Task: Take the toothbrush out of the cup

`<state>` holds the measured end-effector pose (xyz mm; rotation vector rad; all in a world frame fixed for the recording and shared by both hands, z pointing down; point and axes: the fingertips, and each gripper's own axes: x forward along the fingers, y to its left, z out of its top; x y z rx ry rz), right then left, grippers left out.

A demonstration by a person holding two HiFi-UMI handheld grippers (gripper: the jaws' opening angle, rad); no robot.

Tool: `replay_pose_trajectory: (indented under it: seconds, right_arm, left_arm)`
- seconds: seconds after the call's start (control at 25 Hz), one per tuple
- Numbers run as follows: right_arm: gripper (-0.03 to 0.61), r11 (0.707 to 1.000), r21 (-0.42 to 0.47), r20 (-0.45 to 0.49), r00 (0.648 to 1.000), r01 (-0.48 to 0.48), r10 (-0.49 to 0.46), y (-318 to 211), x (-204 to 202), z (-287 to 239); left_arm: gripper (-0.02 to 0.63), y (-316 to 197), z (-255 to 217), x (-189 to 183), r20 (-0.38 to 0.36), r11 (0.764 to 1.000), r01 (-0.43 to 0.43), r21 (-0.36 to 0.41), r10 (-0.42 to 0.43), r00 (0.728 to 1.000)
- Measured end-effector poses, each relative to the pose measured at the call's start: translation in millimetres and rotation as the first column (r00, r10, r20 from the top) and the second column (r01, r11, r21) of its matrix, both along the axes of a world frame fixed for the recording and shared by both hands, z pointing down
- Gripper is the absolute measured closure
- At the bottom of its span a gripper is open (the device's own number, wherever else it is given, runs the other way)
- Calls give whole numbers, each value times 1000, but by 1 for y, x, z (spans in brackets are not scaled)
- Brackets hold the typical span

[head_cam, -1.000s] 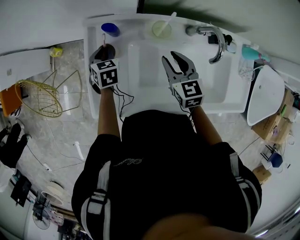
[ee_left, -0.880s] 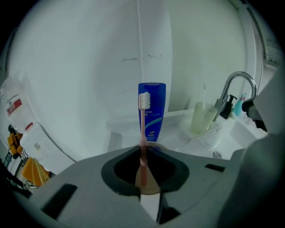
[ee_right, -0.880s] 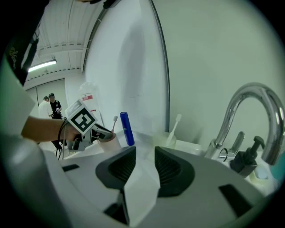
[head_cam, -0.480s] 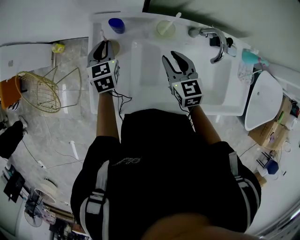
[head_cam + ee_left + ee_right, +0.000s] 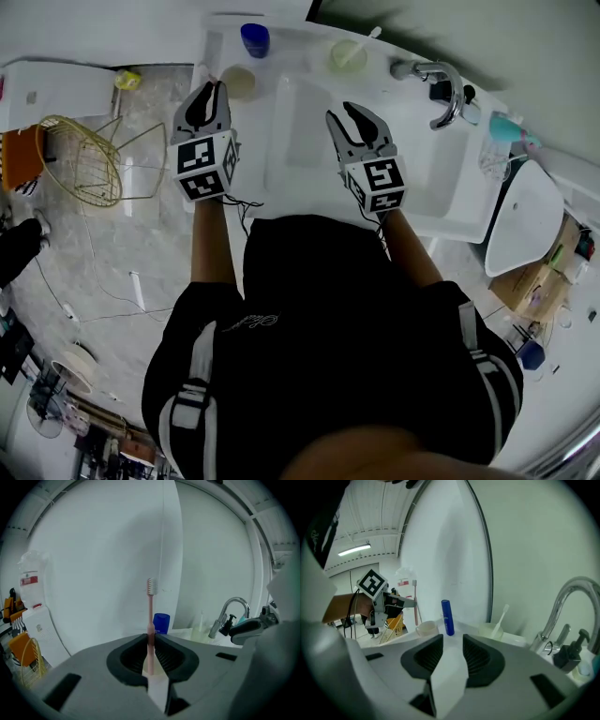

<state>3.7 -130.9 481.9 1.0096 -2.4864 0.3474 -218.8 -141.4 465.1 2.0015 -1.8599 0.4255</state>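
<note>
My left gripper (image 5: 208, 94) is shut on a pink toothbrush (image 5: 150, 616), which stands upright between the jaws (image 5: 151, 641) with its bristle head up. The right gripper view shows this toothbrush (image 5: 416, 607) hanging clear of the beige cup (image 5: 426, 628). In the head view the cup (image 5: 238, 82) stands on the sink's left ledge, just right of my left gripper's tips. My right gripper (image 5: 358, 120) hovers over the sink basin, open (image 5: 452, 651) with nothing between its jaws.
A blue bottle (image 5: 254, 39) stands behind the cup. A second cup with a white toothbrush (image 5: 348, 54) sits at the back ledge, left of the chrome faucet (image 5: 441, 84). The white basin (image 5: 309, 150) lies between the grippers. A yellow wire basket (image 5: 80, 159) stands on the floor at left.
My left gripper has risen from the cup with the pink toothbrush in its jaws; the cup now stands uncovered beside it. The right gripper has barely shifted.
</note>
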Motion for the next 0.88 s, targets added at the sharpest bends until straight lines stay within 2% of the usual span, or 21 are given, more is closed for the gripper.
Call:
replay_pose_trajectory:
  seconds: [0.48, 0.88]
  right_arm:
    - [442, 997, -9, 5, 997, 81, -81, 8, -21, 5]
    - [442, 986, -28, 11, 986, 164, -163, 23, -49, 12]
  left_arm:
    - [557, 43, -3, -9, -10, 999, 31, -7, -31, 999]
    - [557, 82, 20, -15, -39, 994, 56, -92, -60, 997]
